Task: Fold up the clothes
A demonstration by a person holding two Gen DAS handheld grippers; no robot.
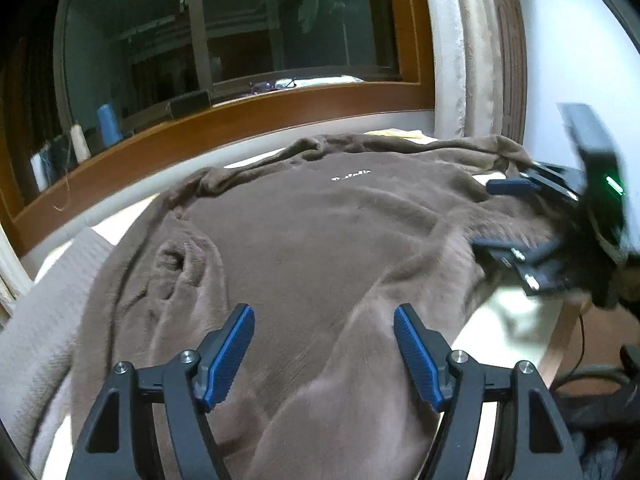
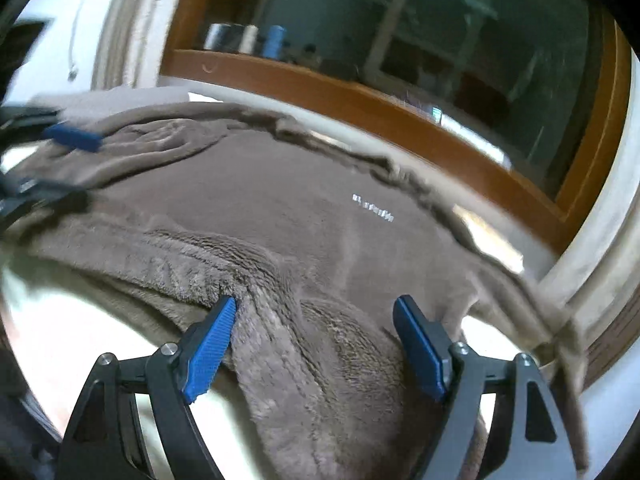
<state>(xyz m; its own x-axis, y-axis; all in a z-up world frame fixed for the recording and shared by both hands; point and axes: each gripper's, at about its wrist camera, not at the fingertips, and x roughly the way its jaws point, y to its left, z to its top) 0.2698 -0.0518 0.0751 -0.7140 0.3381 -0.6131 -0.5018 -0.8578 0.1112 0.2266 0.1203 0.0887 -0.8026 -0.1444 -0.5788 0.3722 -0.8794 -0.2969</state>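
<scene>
A brown fleece sweatshirt (image 1: 312,232) with a small white chest logo (image 1: 352,176) lies spread front-up across the table. My left gripper (image 1: 324,320) hovers open over its lower body, nothing between the blue pads. In the left wrist view the right gripper (image 1: 500,216) shows blurred at the garment's right edge, jaws apart. My right gripper (image 2: 316,312) is open over a thick fold of the sweatshirt (image 2: 280,216) near a sleeve (image 2: 304,360). The left gripper (image 2: 60,164) appears blurred at the far left of that view.
A wooden-framed window (image 1: 224,40) runs behind the table, with thread spools (image 1: 108,124) on its sill. Beige curtains (image 1: 476,48) hang at the right. A grey-white textured cloth (image 1: 44,304) lies left of the sweatshirt. The pale tabletop (image 1: 516,320) ends at a wooden edge with cables below.
</scene>
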